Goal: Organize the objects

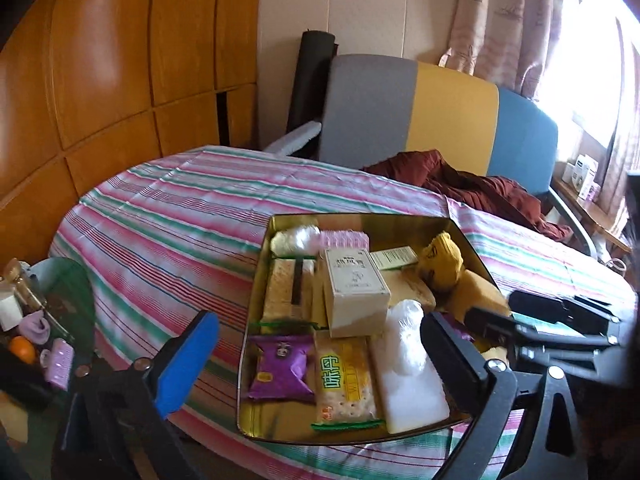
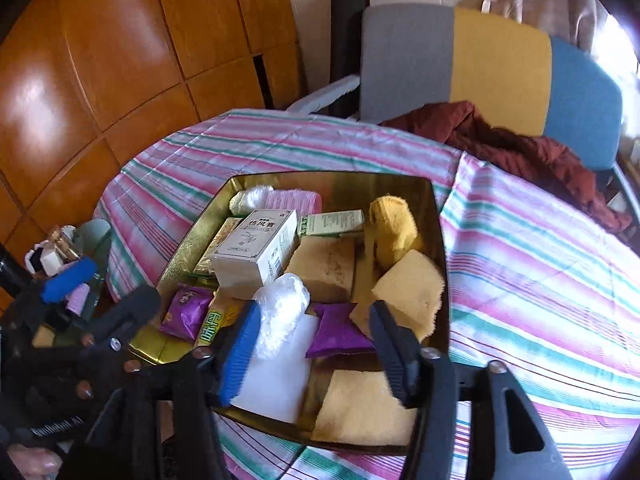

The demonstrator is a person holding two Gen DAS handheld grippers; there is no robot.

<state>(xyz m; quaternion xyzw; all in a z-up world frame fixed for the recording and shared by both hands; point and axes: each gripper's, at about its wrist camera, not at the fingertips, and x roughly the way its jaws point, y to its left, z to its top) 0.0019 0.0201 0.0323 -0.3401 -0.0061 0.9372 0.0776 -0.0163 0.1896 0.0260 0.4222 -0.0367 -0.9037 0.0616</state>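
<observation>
- Left gripper (image 1: 320, 356) spread as wide as it goes, nothing pinched, hanging over the near end of the tin (image 1: 256, 344).
- One blue pad (image 1: 186, 364) on the left finger; the right finger shows only its black back.
- Right gripper (image 2: 316, 352) half spread, nothing pinched, over the tin's near right part. White bag (image 2: 280, 320) and one purple pack (image 2: 340, 334) seen in the gap, lower down, pads not pressing them.
- Lower parts of both grippers cut off by the picture edge.
- Gold tin sits on the striped cloth (image 1: 160, 220), long side running away from the cameras.
- Inside, counted: one white box (image 1: 354, 292), long side pointing away and a bit left, resting on other things.
- Two purple packs: the second (image 1: 280, 368) at the near left.
- One cracker pack (image 1: 344, 384), long side pointing away, beside that purple pack.
- One white slab (image 1: 412, 400) under the white bag, partly hidden.
- Three yellow sponges: one (image 2: 412, 292) tilted on edge, one (image 2: 360, 408) flat at the near rim, one (image 2: 326, 268) flat in the middle.
- One yellow towel roll (image 2: 390, 228) standing up, one pink thing (image 2: 294, 200) at the far end, one green-and-white box (image 2: 332, 222) lying sideways.
- Print on the boxes too small to read.
- Left of the cloth, a heap of small things (image 1: 36, 328) on a side table, mostly hidden and blurry.
- Behind, one chair (image 1: 440, 112) in grey, yellow and blue, with a dark red cloth (image 1: 472, 188) on it.
</observation>
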